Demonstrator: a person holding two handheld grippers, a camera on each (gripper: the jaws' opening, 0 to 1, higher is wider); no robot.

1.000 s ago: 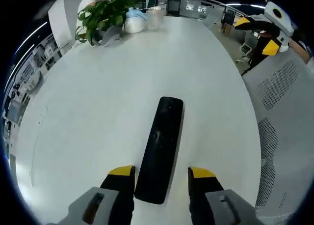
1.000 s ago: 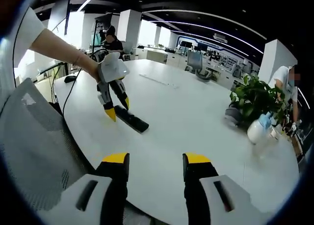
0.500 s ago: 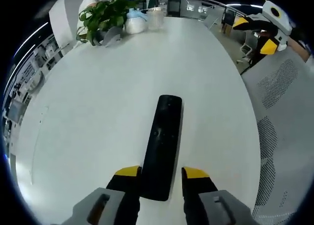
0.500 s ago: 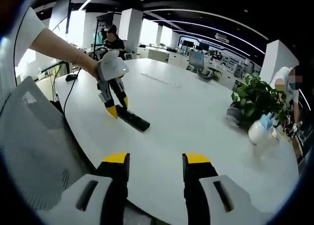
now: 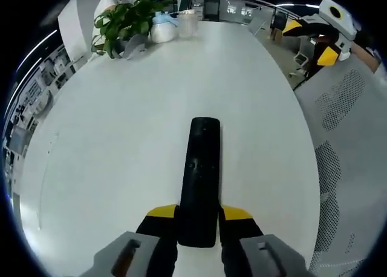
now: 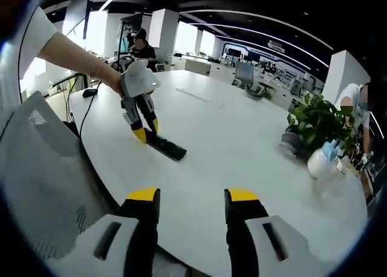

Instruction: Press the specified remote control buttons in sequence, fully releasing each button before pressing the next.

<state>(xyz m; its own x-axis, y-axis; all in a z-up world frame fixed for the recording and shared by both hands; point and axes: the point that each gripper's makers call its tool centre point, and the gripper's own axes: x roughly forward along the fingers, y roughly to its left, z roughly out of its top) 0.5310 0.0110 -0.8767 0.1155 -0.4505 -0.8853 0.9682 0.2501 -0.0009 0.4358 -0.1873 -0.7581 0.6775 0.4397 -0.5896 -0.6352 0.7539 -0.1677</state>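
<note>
Here the left gripper (image 5: 198, 215) jaws seemingly pinch the remote (image 5: 200, 177) at lower centre, so it could skid across the counter (image 5: 121, 138), while the right gripper (image 6: 190, 199) jaws hang open.

Layout: remote on table, left gripper at its near end.

Remote control (image 5: 200, 177) lies flat on the table (image 5: 121, 126), near end between the left gripper (image 5: 199, 215) jaws. Potted plant (image 5: 124, 18) and spray bottle (image 5: 162, 29) stand at the far edge. Right gripper (image 6: 191, 196) hangs above the near rim, well apart; mesh chair (image 6: 42, 168) to its left.
</note>
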